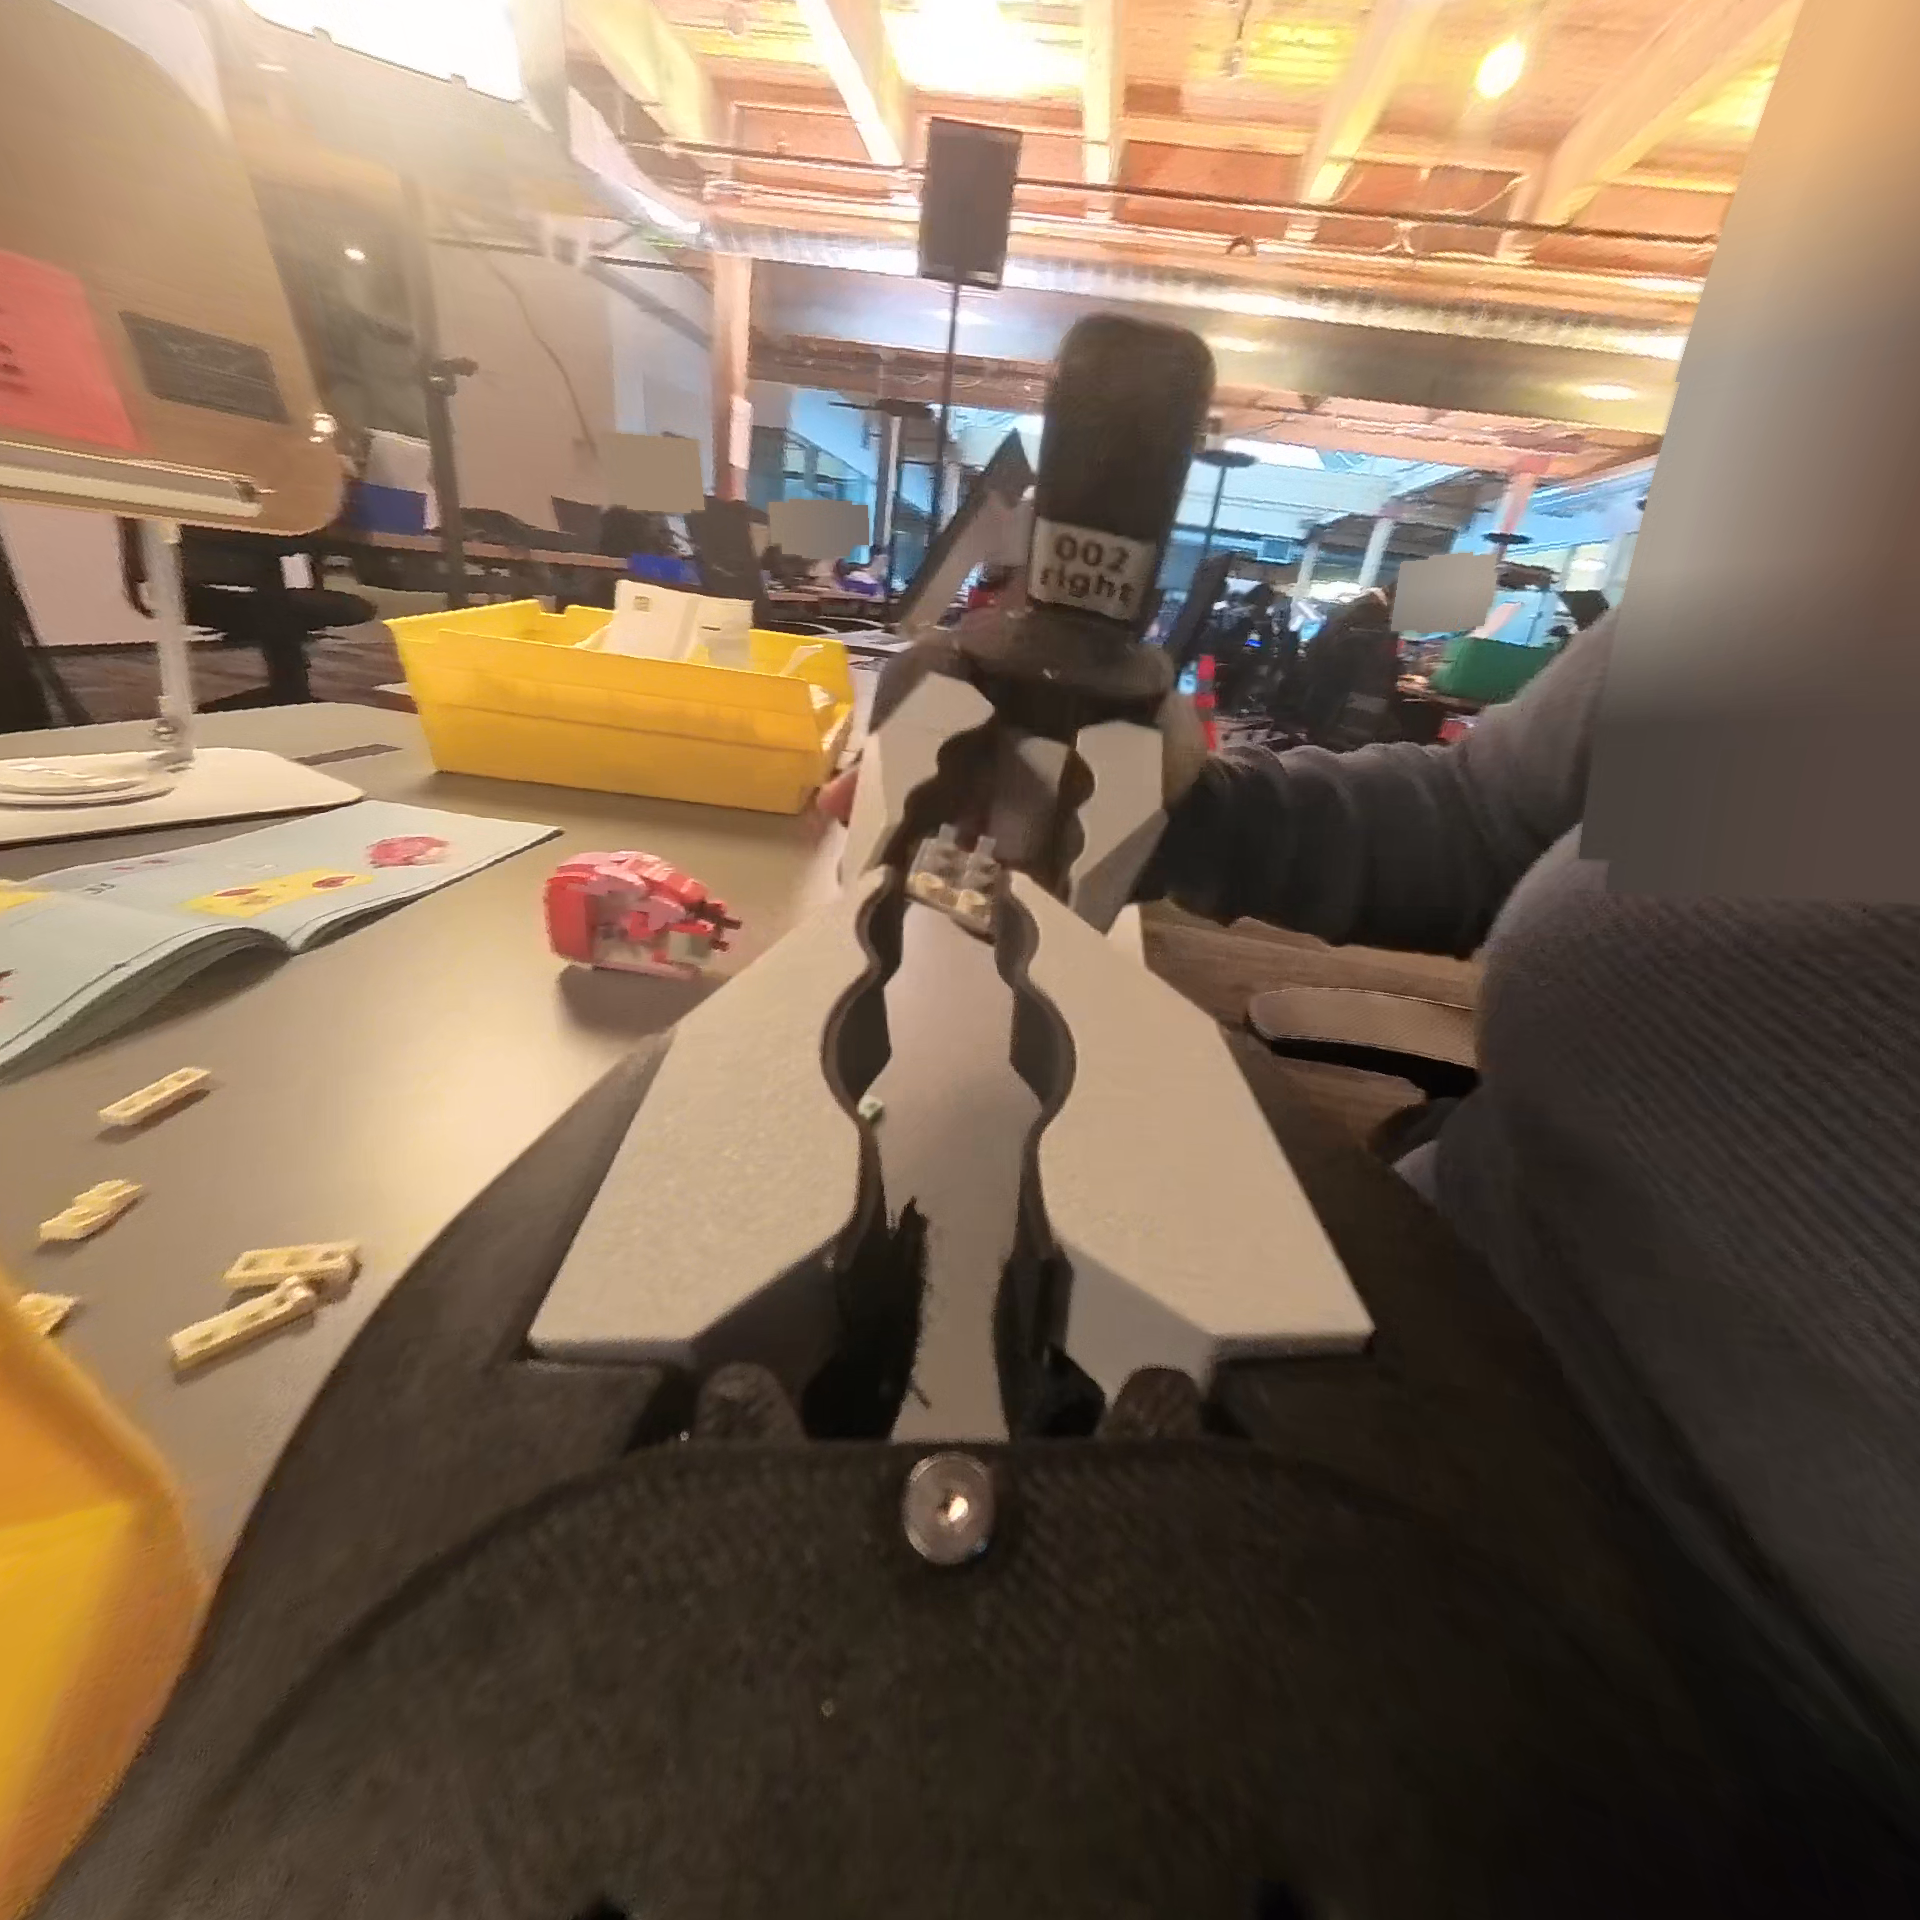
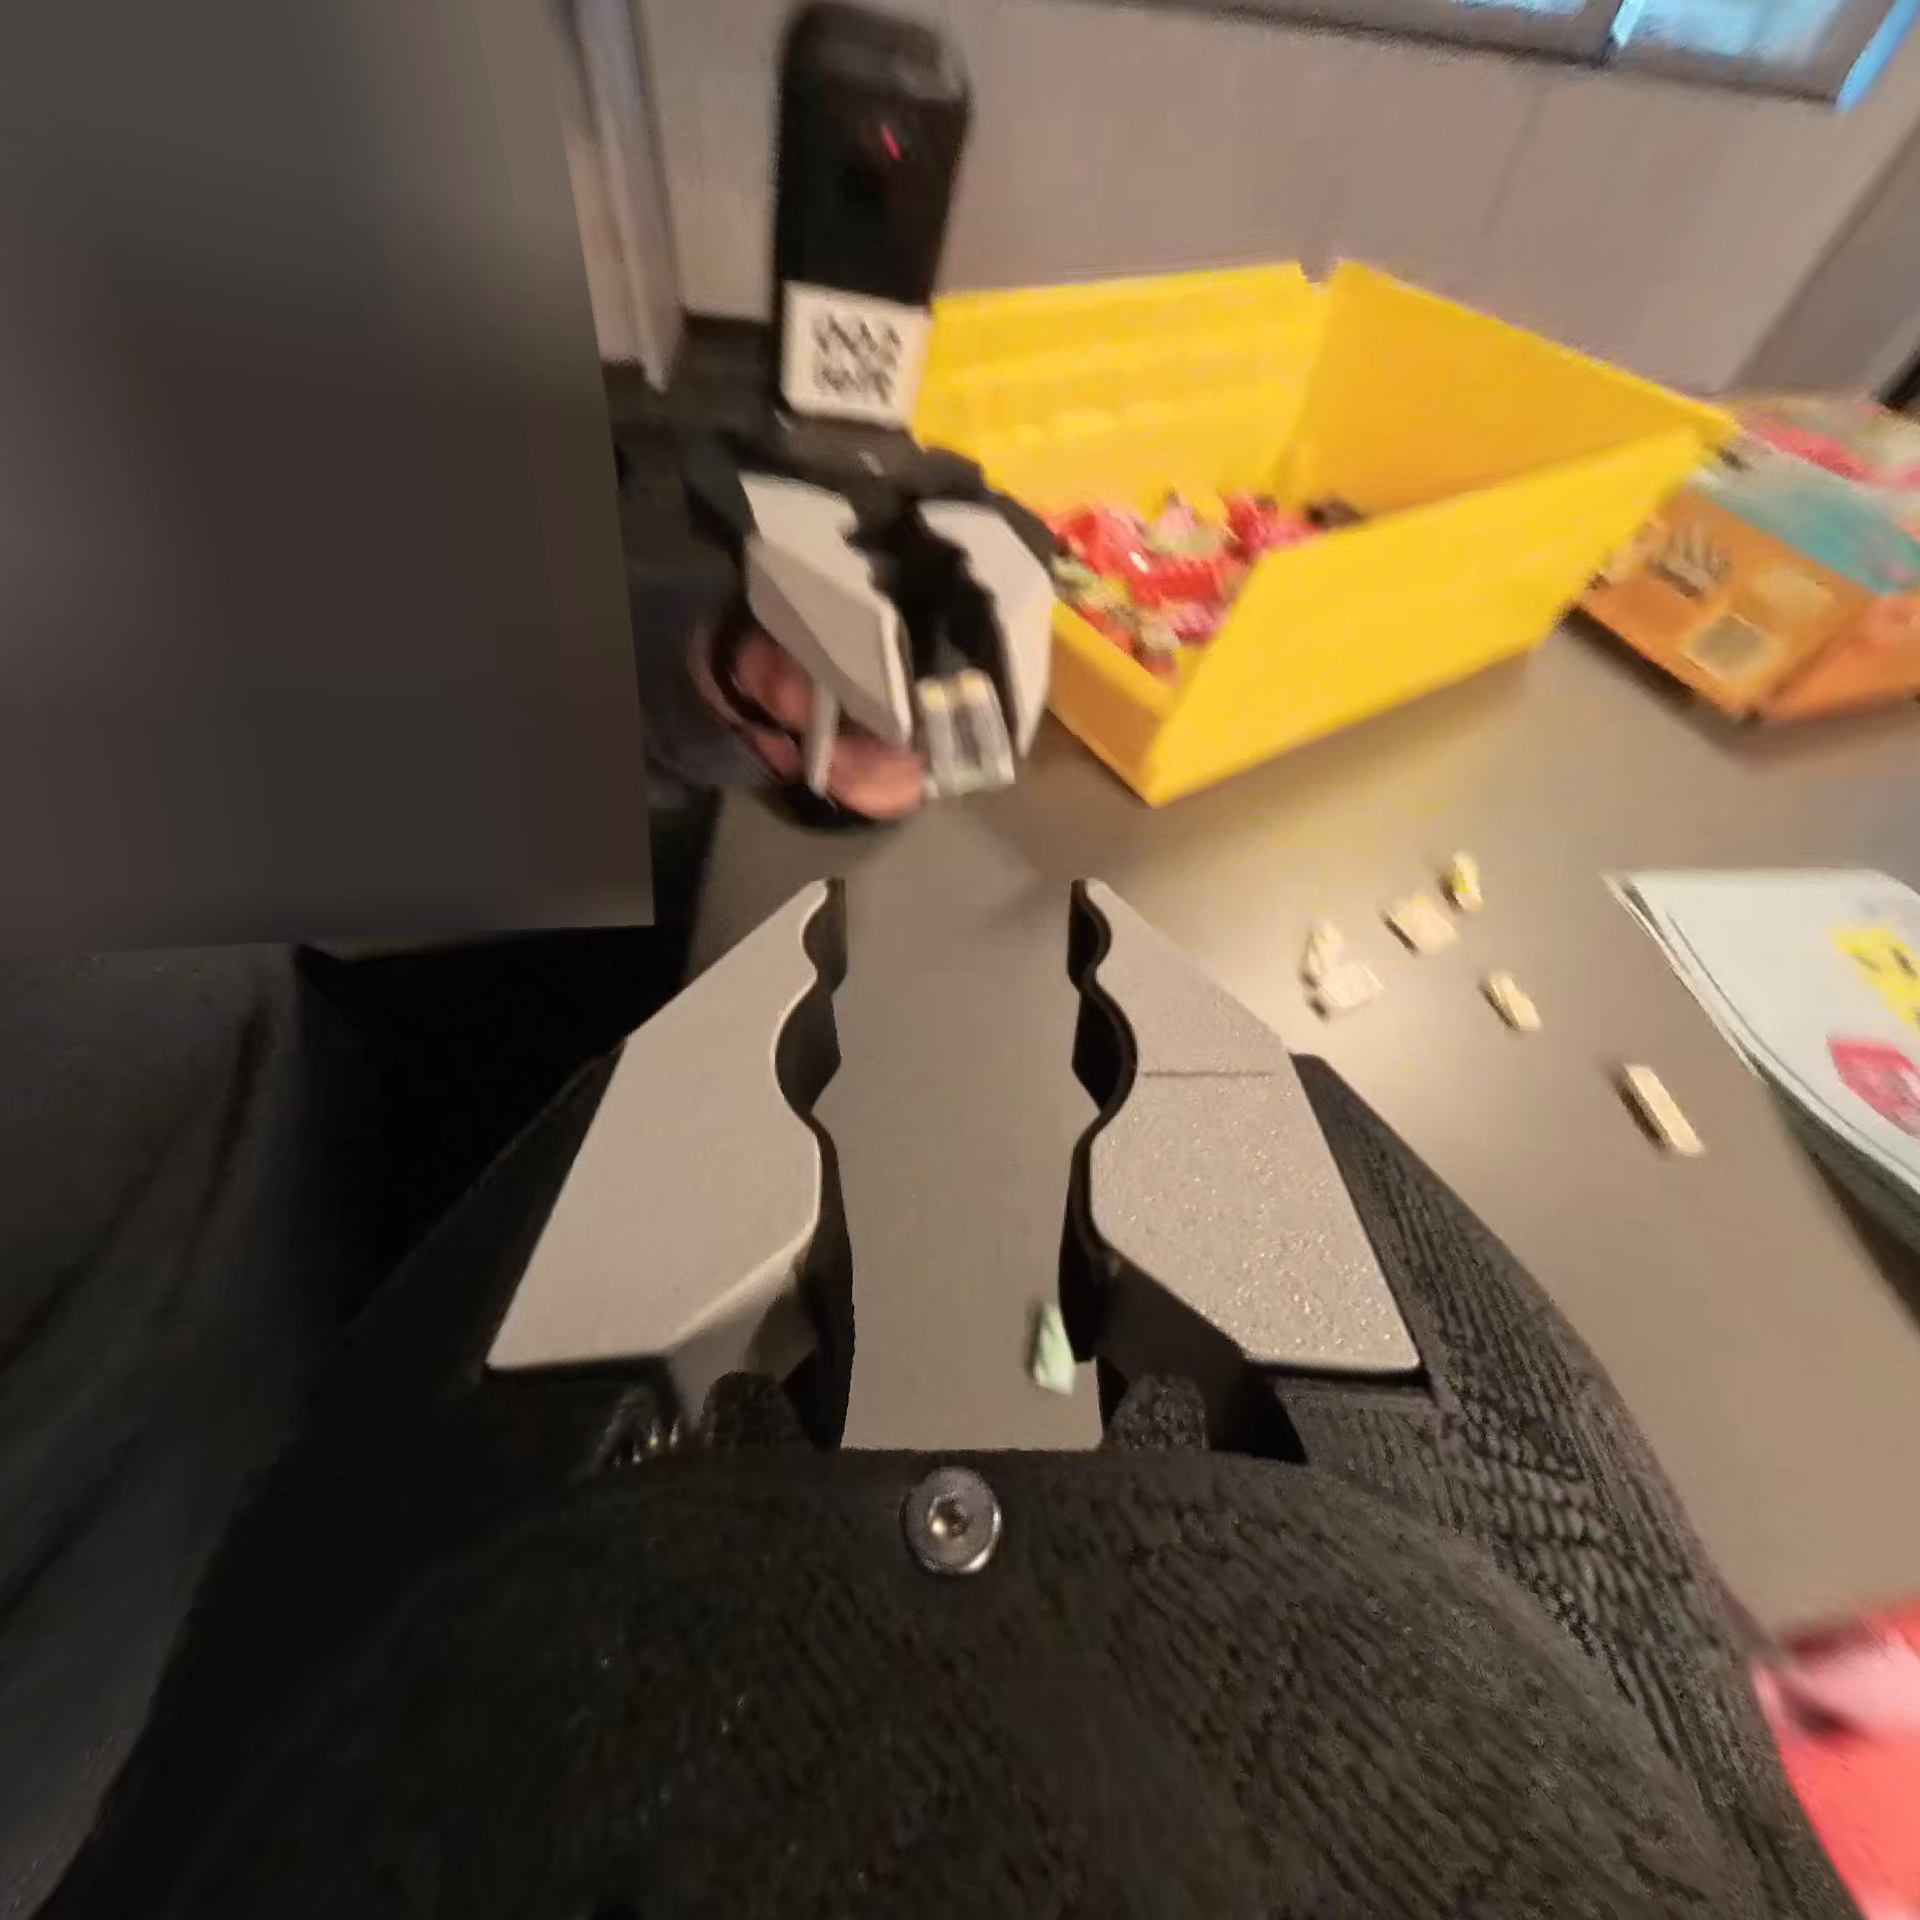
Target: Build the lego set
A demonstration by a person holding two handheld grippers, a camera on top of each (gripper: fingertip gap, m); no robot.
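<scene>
This is a large open-plan workspace of the office or lab kind, with an industrial loft look. Exposed wooden ceiling beams [image 1: 1226, 114] and hanging lamps [image 1: 1501, 68] span a deep room, and rows of desks with black office chairs [image 1: 1340, 644] recede toward bright windows. A black speaker on a tall stand [image 1: 968, 203] rises mid-room. In front lies a grey worktable [image 1: 416, 997] carrying yellow plastic parts bins [image 1: 613, 717], an open building-instruction booklet [image 1: 208, 894], a small red brick model [image 1: 634, 914] and scattered tan brick plates [image 1: 281, 1278].
</scene>
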